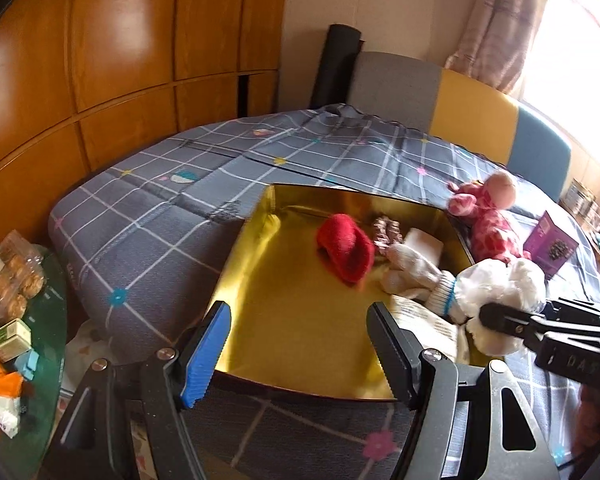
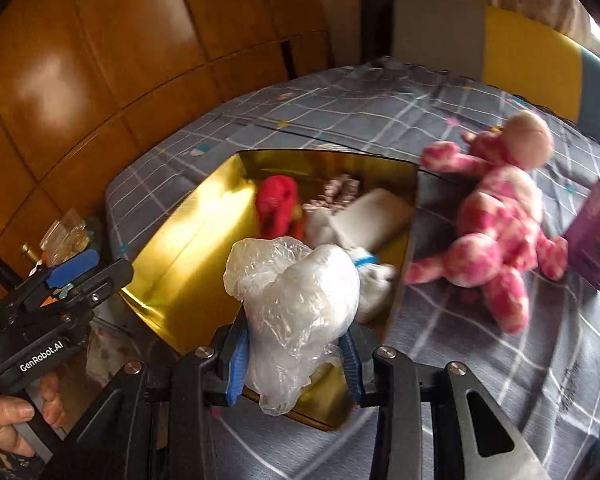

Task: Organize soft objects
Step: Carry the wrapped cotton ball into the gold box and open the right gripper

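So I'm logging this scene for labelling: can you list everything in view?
gold box: one, gold, open on bed
red soft item: one, red, inside box
white gloves: white, inside box, count unclear
pink plush toy: one, pink and white, on bed right of box
purple box: one, purple, beyond plush
bagged white bundle: one, white in clear plastic, between right gripper's pads
left gripper: open, empty
right gripper: shut on bundle

The box (image 1: 260, 320) is shiny gold inside. In it lie a red hat (image 1: 346, 252) and white gloves (image 1: 412, 272). The plush (image 2: 496, 224) is pink with pale blotches. The bedsheet (image 1: 160, 216) is grey with white checks. The bag (image 2: 296, 304) is clear and whitish.
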{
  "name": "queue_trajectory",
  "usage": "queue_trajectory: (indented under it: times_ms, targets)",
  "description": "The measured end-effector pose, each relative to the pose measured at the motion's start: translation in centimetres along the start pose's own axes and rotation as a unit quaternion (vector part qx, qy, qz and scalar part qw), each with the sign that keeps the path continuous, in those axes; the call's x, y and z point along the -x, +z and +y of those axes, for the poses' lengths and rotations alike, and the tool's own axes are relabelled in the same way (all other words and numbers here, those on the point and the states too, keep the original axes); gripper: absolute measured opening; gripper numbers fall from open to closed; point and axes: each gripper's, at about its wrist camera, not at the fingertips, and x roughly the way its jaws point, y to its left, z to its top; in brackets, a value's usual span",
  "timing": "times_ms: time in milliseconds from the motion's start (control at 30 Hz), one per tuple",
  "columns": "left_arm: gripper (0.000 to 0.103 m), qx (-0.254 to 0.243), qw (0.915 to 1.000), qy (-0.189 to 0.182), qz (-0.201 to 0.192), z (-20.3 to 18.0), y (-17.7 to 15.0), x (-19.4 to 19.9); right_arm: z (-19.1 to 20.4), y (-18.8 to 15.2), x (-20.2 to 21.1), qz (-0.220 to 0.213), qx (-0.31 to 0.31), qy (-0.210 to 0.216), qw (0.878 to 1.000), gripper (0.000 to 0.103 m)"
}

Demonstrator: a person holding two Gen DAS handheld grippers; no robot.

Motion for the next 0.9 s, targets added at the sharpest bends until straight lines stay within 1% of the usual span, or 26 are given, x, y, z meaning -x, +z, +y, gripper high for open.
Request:
queue_trajectory:
  times_ms: [167,267,333,433,500,567,633,733,900]
  targets:
    - [0.071,0.025,0.9994,0.024,-0.005,2.6,0.5,0.0,2.5,1.5,-2.9,0.020,0.012,0.023,0.999,0.039]
    - [0.071,0.043,0.9983,0.037,-0.014,4.1,0.9,0.2,3.6,2.5,-5.6,0.043,0.020,0.024,0.999,0.040]
    - [0.071,0.050,0.9977,0.043,-0.017,4.7,1.0,0.1,4.0,2.9,-7.6,0.060,0.026,0.016,0.998,0.043]
    - [0.071,0.057,0.9974,0.043,-0.011,5.2,1.0,-0.1,4.3,3.0,-10.3,0.076,0.042,-0.010,0.996,0.047]
    - [0.071,0.056,0.9977,0.039,-0.007,5.1,0.8,-0.4,4.0,2.9,-11.4,0.090,0.038,-0.011,0.995,0.048]
    - [0.071,0.052,0.9980,0.036,-0.006,4.9,0.8,-0.5,3.4,2.8,-11.3,0.086,0.023,-0.001,0.996,0.055]
    - [0.072,0.048,0.9982,0.036,-0.004,4.7,0.7,-0.7,3.2,2.7,-10.9,0.077,0.014,0.011,0.997,0.068]
    - [0.072,0.052,0.9981,0.032,0.003,4.7,0.4,-0.9,2.7,2.7,-9.8,0.060,0.002,0.019,0.998,0.070]
    - [0.072,0.047,0.9984,0.032,0.002,4.3,0.3,-0.9,2.1,2.5,-7.6,0.034,-0.007,0.007,0.999,0.070]
